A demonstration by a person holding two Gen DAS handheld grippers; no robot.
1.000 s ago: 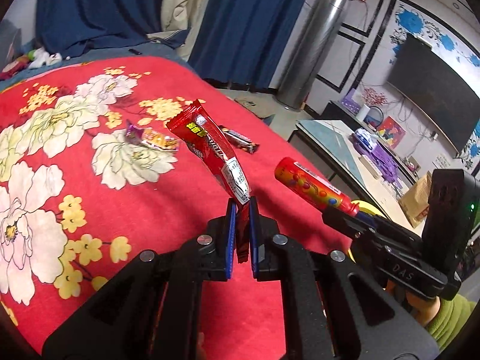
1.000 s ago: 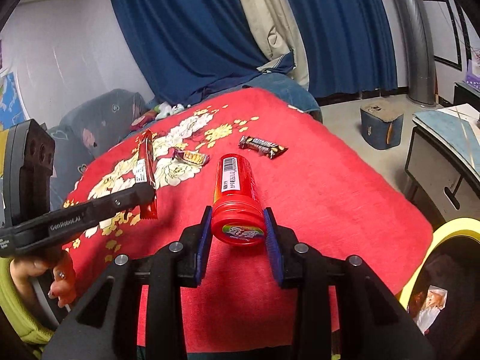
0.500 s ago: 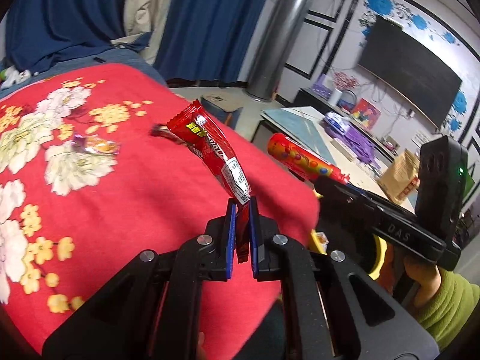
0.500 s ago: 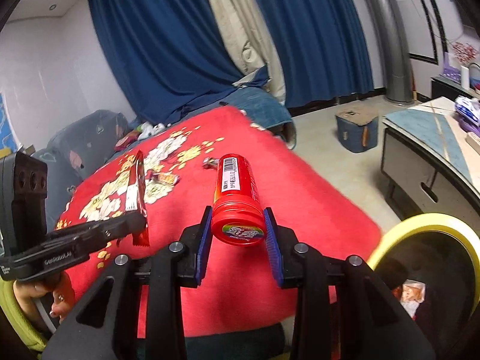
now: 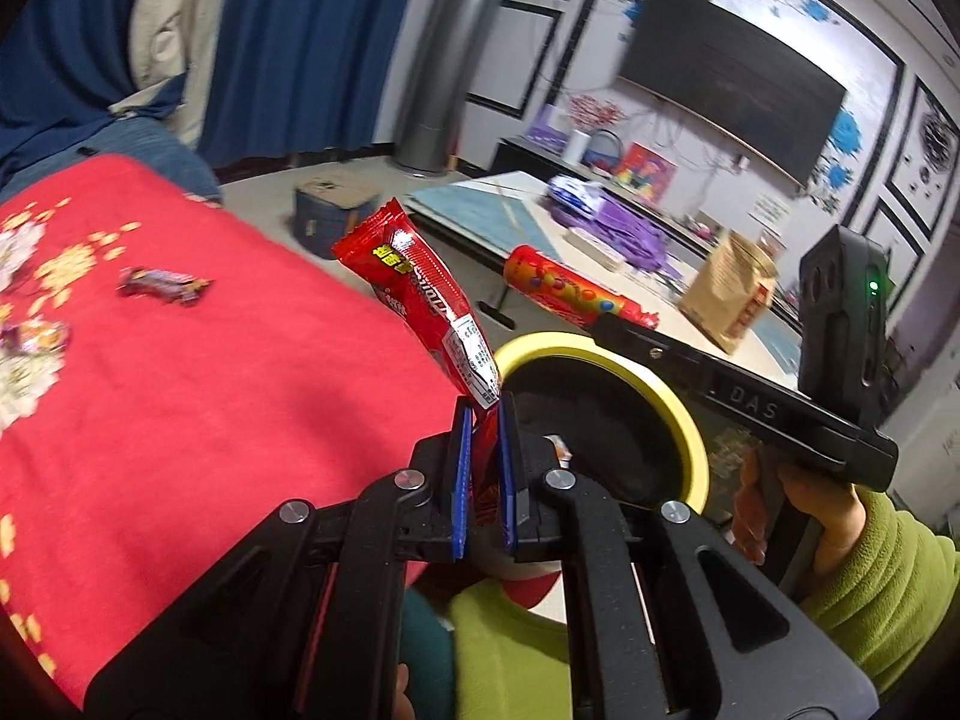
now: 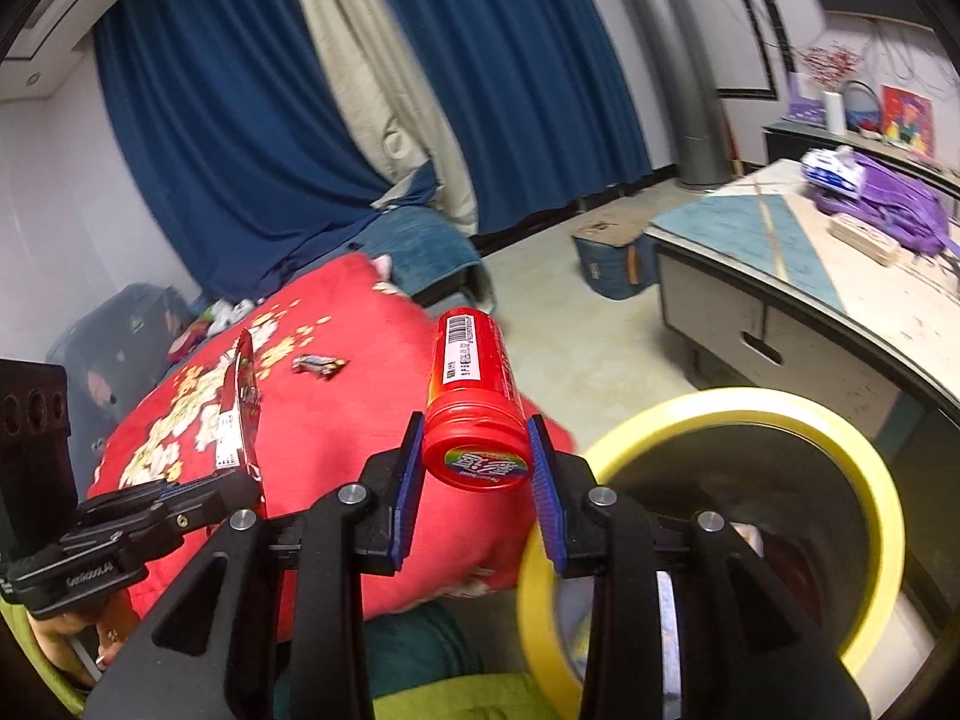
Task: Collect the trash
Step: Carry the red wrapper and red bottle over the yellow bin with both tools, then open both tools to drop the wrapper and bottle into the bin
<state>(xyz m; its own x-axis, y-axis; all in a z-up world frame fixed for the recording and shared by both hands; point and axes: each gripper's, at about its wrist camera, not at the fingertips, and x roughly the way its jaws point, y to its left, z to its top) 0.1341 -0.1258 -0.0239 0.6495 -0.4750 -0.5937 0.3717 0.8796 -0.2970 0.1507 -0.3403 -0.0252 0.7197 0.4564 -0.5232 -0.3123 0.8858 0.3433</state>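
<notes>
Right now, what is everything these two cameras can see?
Snack wrapper: one, red, held upright.
Candy tube: one, red, held near the bin.
Bin: one, yellow-rimmed, on the floor beside the bed.
Blanket: one, red, floral, on the bed.
Candy bar: one, dark, lying on the blanket.
Curtains: blue and beige, behind the bed.
Television: one, black, on the wall.
Left hand-held gripper: black, blue pads, shut on the wrapper.
Right hand-held gripper: black, blue pads, shut on the tube.
</notes>
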